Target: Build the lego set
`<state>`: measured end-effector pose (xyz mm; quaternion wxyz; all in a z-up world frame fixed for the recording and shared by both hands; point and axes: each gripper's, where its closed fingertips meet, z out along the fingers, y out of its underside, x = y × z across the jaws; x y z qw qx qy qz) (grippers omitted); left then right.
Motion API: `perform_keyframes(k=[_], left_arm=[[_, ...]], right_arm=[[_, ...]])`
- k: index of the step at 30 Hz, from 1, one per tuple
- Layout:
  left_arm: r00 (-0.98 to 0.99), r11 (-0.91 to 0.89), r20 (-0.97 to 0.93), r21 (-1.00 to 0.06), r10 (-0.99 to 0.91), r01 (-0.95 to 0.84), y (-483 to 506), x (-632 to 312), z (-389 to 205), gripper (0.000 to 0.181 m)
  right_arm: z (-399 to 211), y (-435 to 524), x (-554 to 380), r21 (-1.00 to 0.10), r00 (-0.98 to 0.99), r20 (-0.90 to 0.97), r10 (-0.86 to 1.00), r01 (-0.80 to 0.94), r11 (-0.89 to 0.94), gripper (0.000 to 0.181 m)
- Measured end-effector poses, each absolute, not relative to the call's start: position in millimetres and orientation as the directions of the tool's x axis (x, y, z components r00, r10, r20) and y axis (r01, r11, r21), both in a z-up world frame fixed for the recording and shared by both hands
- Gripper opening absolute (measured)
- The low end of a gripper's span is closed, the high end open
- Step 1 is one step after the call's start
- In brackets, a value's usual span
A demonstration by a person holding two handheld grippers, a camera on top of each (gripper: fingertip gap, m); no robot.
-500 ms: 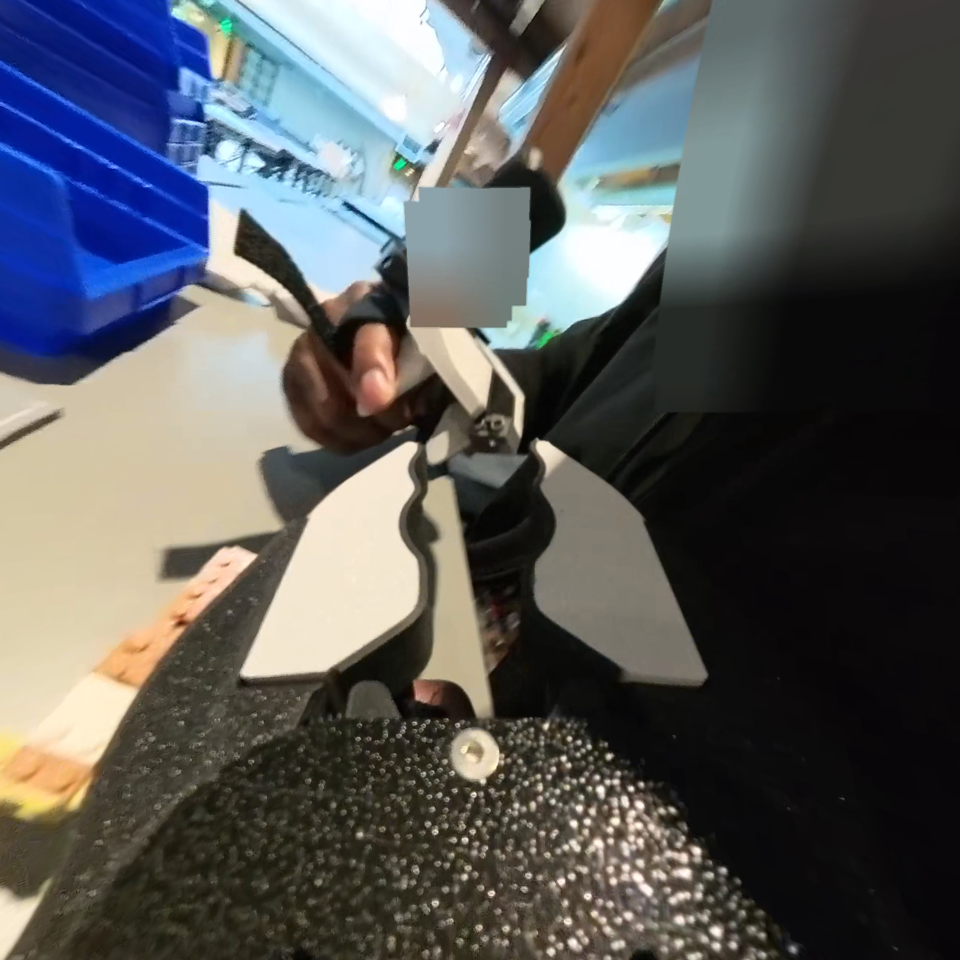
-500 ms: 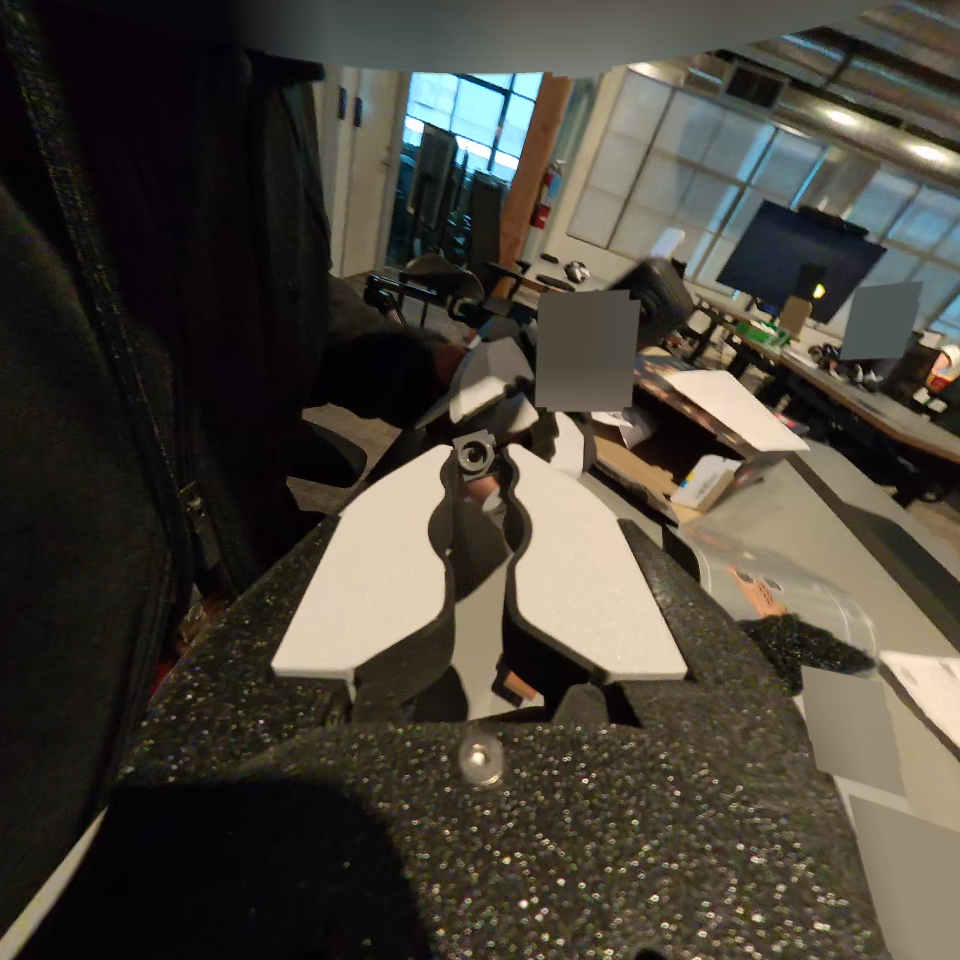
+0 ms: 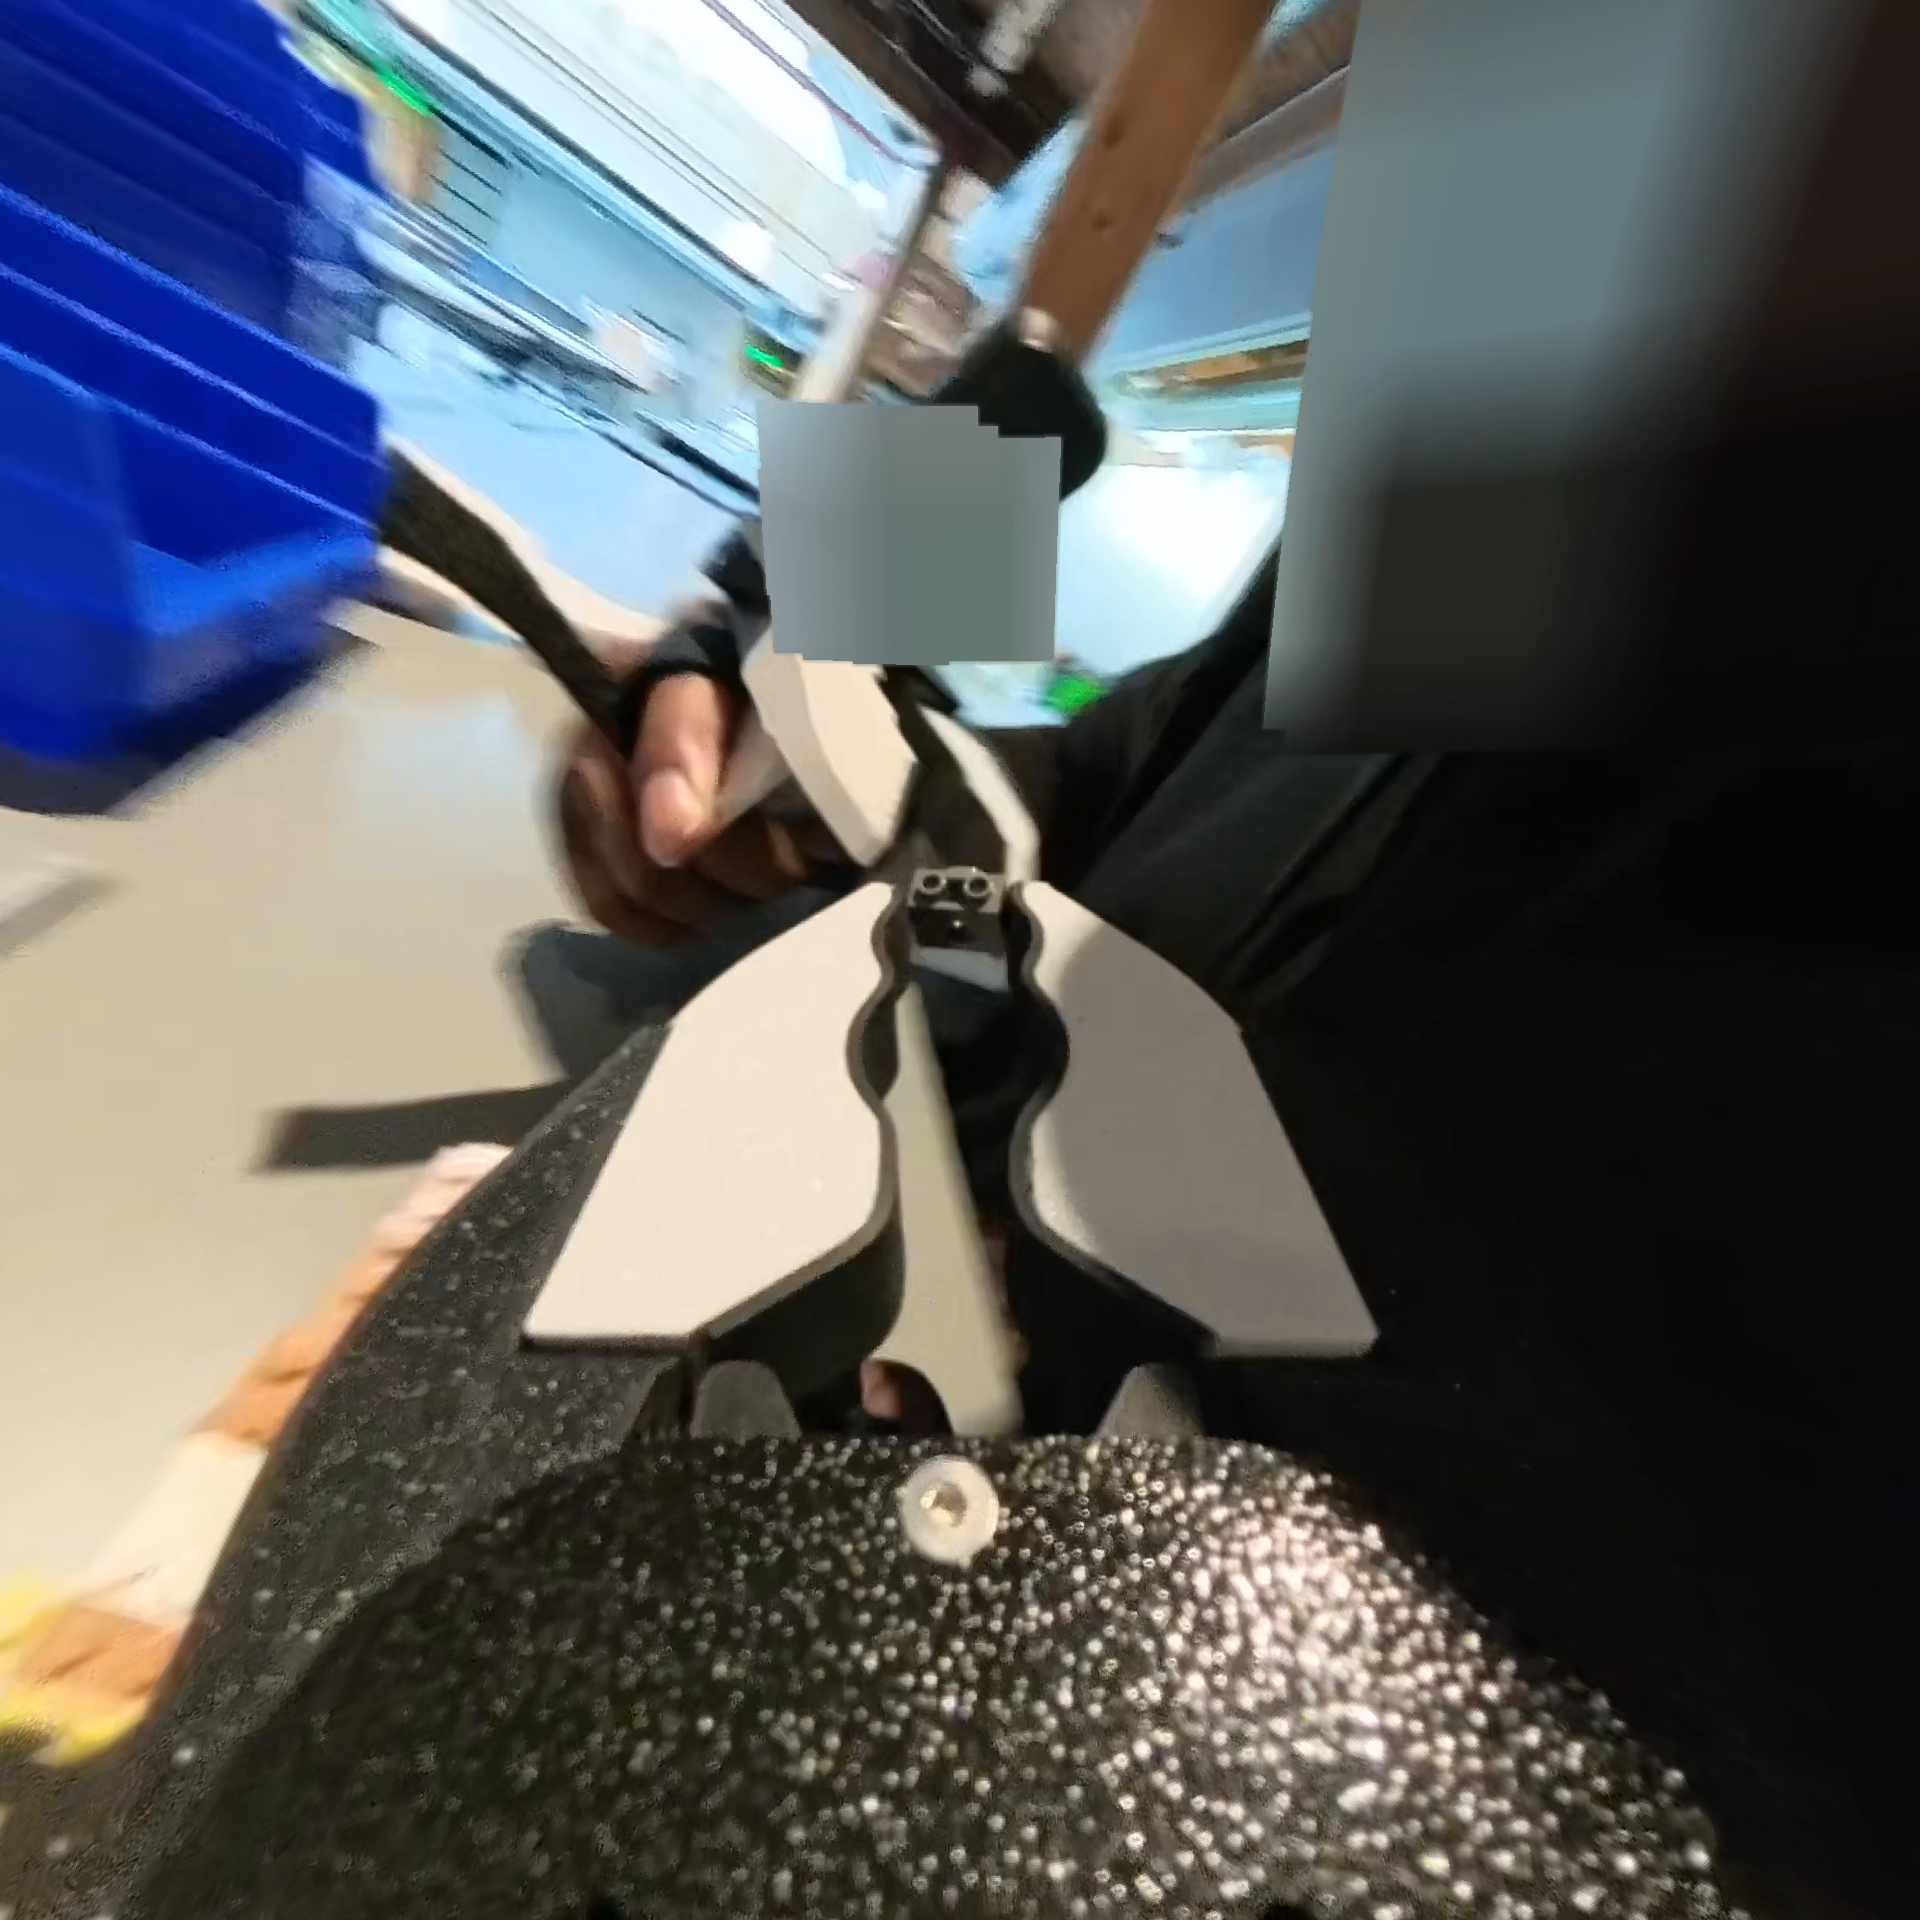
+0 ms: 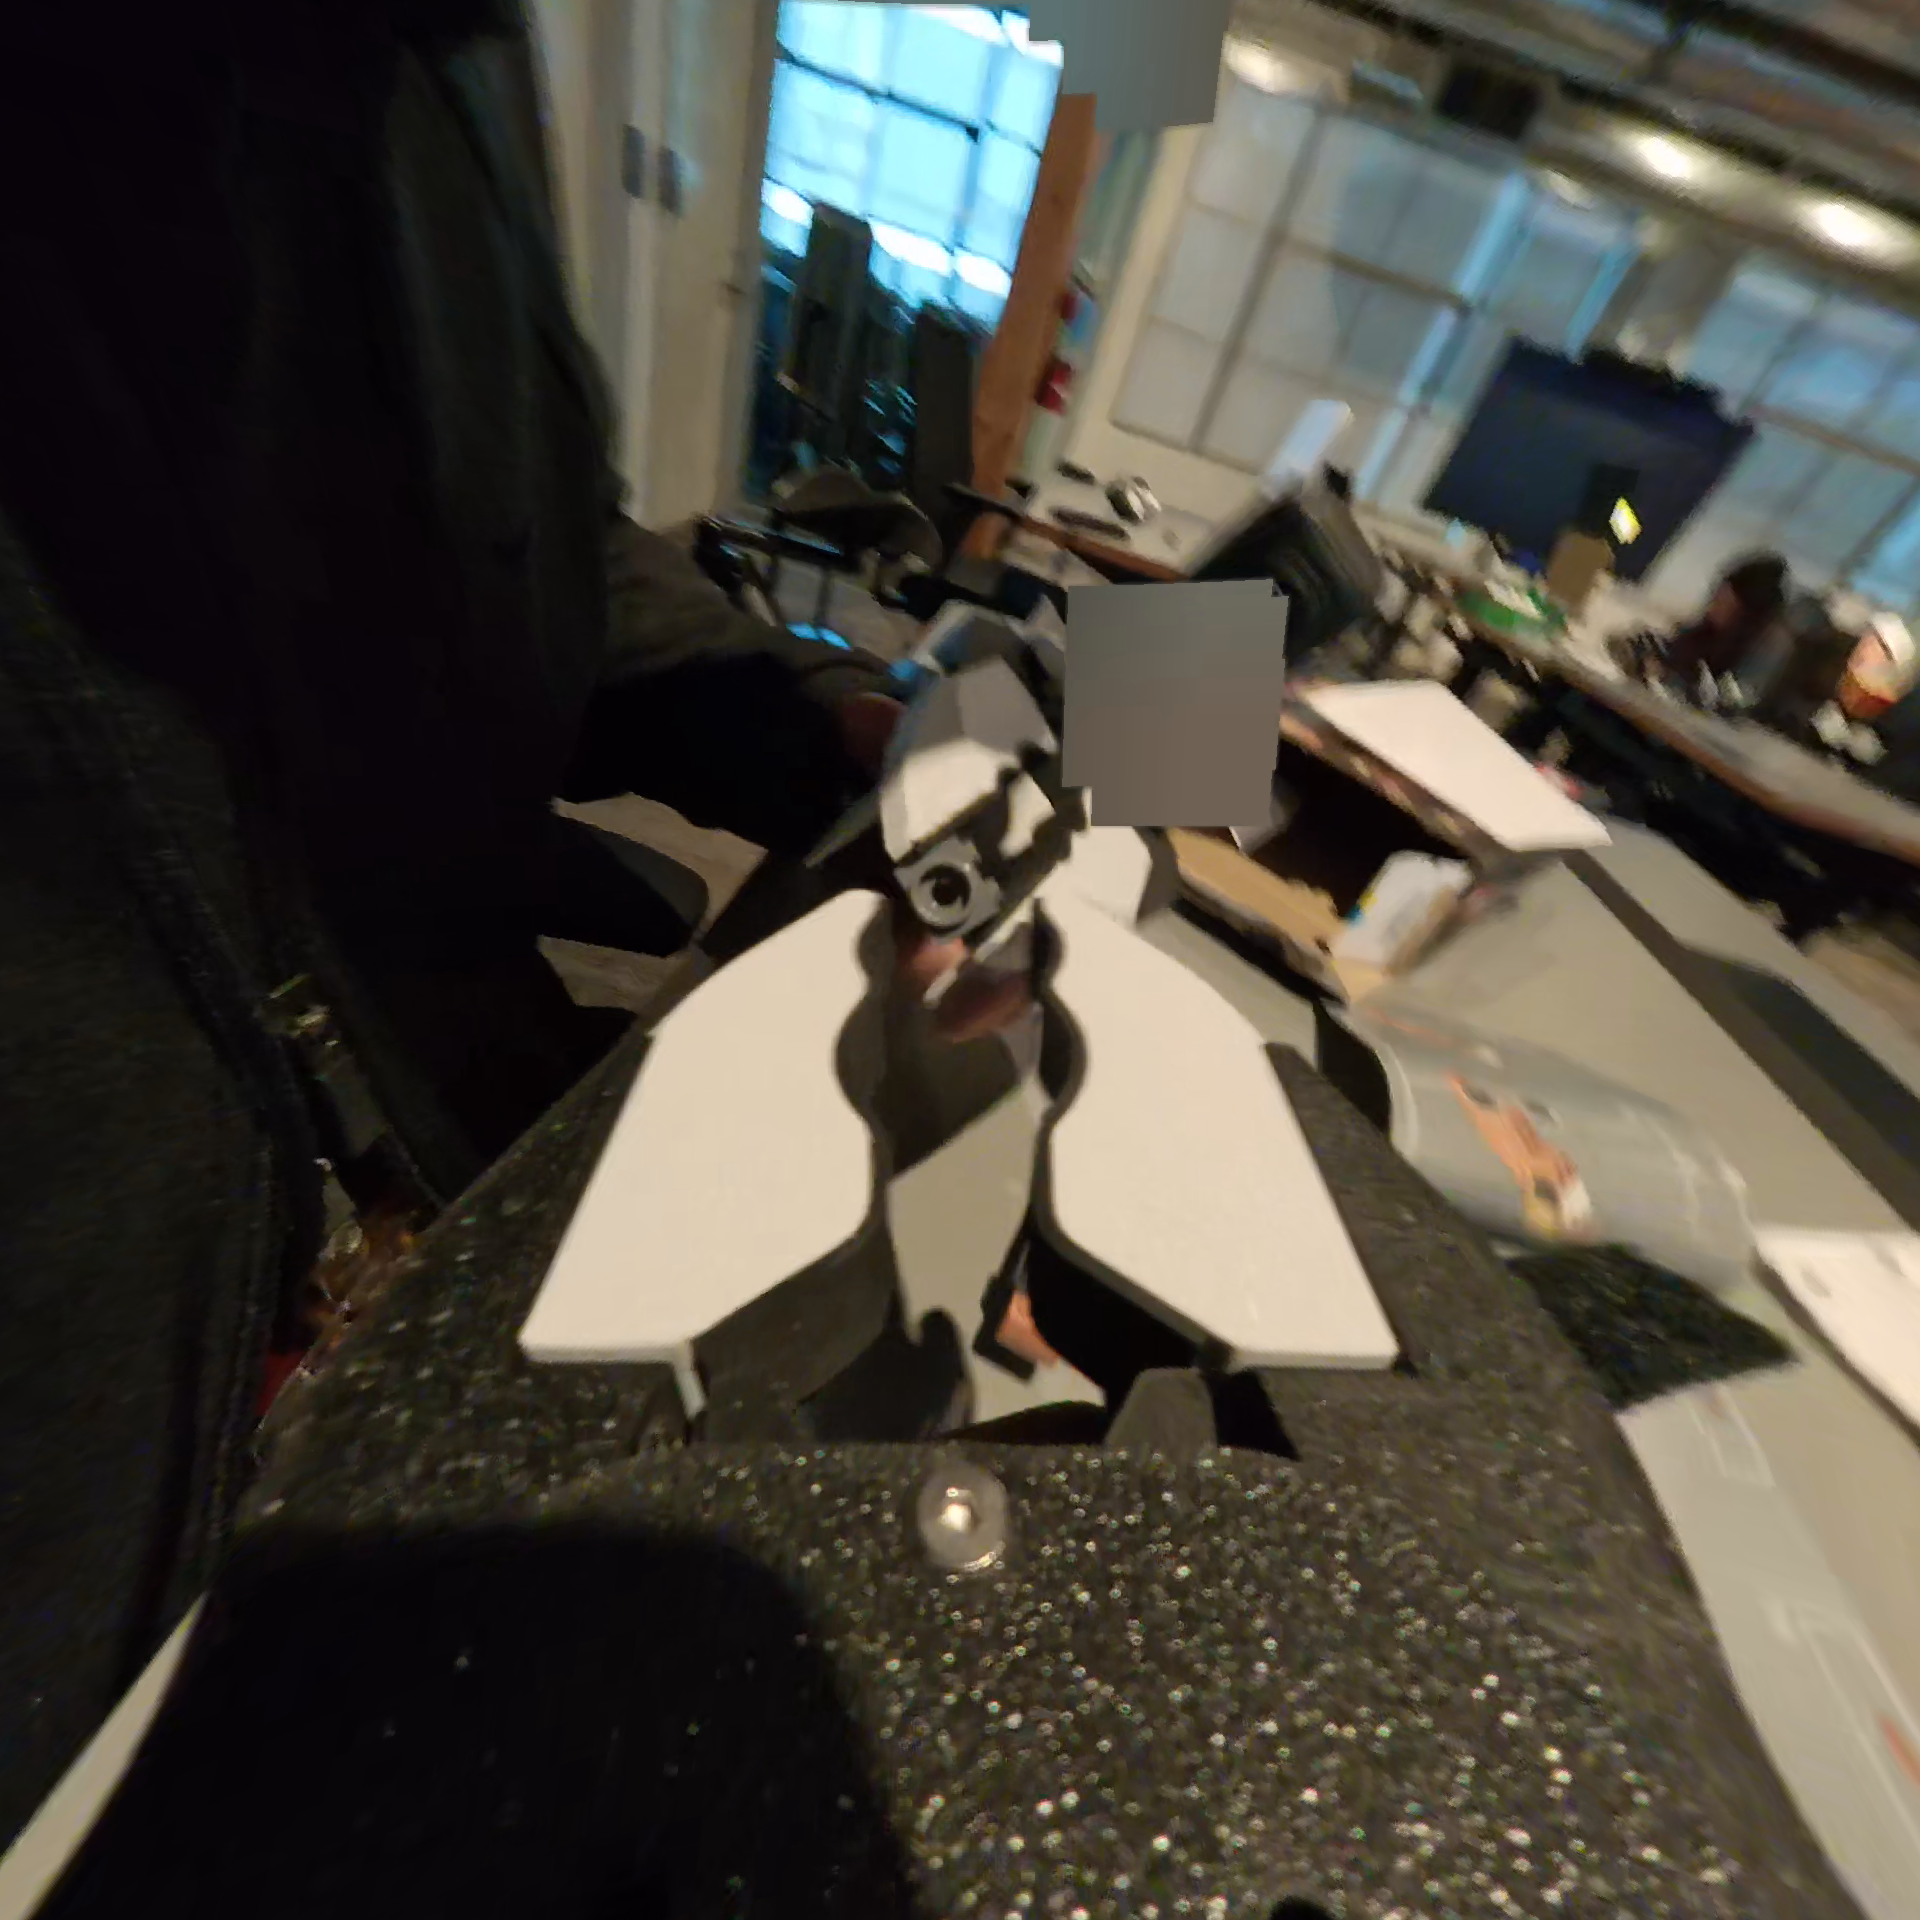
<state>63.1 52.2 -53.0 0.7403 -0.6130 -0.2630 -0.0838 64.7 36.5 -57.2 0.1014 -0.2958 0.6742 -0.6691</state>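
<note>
Both tongs meet tip to tip in the air: the left tongs (image 3: 954, 920) pinch a small dark brick, the right tongs (image 4: 961, 920) nearly closed.

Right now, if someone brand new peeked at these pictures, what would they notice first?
Probably the small dark grey lego piece pinched at the tips of the left gripper, held up in the air. Just beyond it a person's hand holds the right gripper, whose tips meet that same piece. The stacked bright blue plastic bins fill the left wrist view's upper left.
</note>
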Motion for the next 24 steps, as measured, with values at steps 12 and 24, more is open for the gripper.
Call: perform_keyframes(k=[12, 24], left_arm=[[0.759, -0.206, -0.183, -0.976, 0.624, -0.065, 40.5, 38.9, -67.3, 0.017], [0.742, -0.313, -0.251, -0.948, 0.622, -0.058, 43.8, 34.7, -81.0, 0.017]], right_arm=[[-64.6, 33.5, 46.9, -0.881, -0.836, -0.453, -0.31, 0.367, 0.298, 0.024], [-80.4, 36.4, 50.0, -0.878, -0.902, -0.362, -0.236, 0.244, 0.411, 0.023]])
